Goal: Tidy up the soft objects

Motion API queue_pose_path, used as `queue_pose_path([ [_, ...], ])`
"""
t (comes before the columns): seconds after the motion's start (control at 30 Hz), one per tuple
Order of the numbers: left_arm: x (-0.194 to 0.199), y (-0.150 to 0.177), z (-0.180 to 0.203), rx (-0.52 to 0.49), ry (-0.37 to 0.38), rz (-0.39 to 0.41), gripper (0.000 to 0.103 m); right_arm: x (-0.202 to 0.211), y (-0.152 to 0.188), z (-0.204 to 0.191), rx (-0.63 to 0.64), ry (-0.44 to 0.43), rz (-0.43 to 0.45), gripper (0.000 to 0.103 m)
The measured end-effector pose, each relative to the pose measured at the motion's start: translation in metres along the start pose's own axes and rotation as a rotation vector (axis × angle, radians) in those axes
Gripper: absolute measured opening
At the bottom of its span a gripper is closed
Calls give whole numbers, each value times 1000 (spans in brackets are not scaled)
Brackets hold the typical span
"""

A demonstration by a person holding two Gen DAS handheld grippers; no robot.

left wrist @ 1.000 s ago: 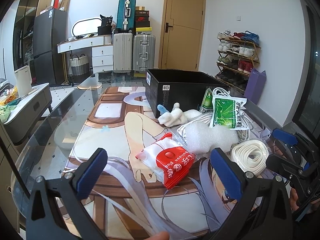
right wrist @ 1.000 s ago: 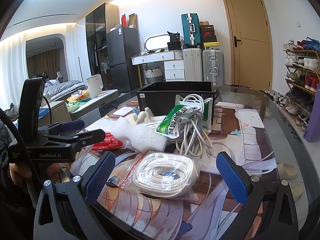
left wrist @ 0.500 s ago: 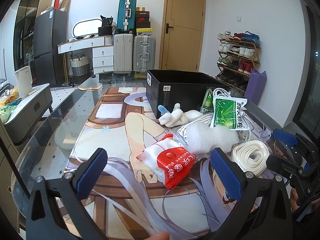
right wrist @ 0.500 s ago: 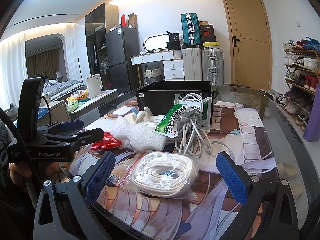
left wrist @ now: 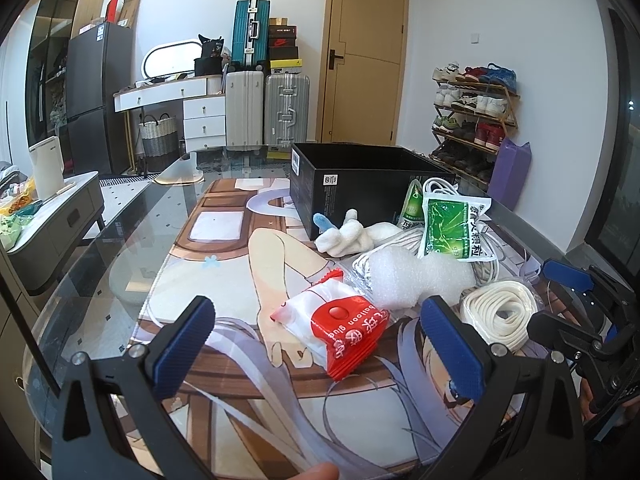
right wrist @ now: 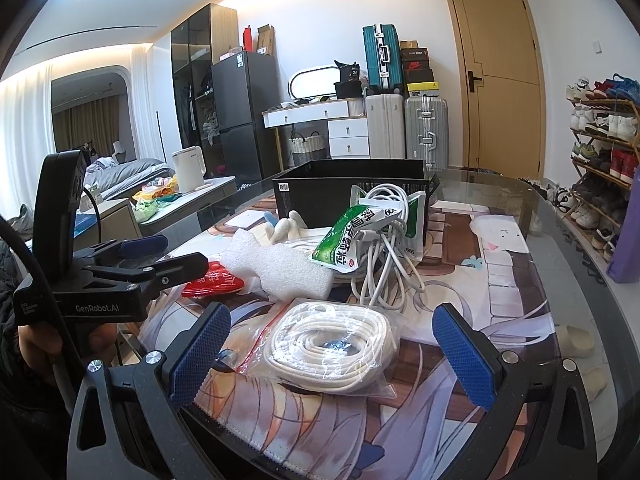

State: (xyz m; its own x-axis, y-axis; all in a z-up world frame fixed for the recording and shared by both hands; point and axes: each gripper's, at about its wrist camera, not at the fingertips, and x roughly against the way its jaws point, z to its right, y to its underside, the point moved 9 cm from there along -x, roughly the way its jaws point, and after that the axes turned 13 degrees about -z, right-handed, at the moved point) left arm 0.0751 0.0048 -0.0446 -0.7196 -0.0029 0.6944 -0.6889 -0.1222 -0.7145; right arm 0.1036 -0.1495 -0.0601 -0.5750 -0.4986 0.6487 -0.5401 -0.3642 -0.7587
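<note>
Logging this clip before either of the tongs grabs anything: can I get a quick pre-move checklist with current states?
1. Left tongs open, empty: ok.
2. Right tongs open, empty: ok.
3. Red-and-white plastic packet lies between the left fingers' line, unobstructed: ok.
4. Coiled white rope in clear zip bag sits ahead of the right tongs: ok.
5. Black open-top box upright; contents: cannot tell.
6. White foam block free of the tangled white cable: cannot tell.
</note>
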Motion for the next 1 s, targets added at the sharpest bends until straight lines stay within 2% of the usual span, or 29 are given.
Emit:
queue_pose_path([
  [1.0,3,-1,2,-7,-2,35,103,-1,-1,-5,28,2,0,102],
])
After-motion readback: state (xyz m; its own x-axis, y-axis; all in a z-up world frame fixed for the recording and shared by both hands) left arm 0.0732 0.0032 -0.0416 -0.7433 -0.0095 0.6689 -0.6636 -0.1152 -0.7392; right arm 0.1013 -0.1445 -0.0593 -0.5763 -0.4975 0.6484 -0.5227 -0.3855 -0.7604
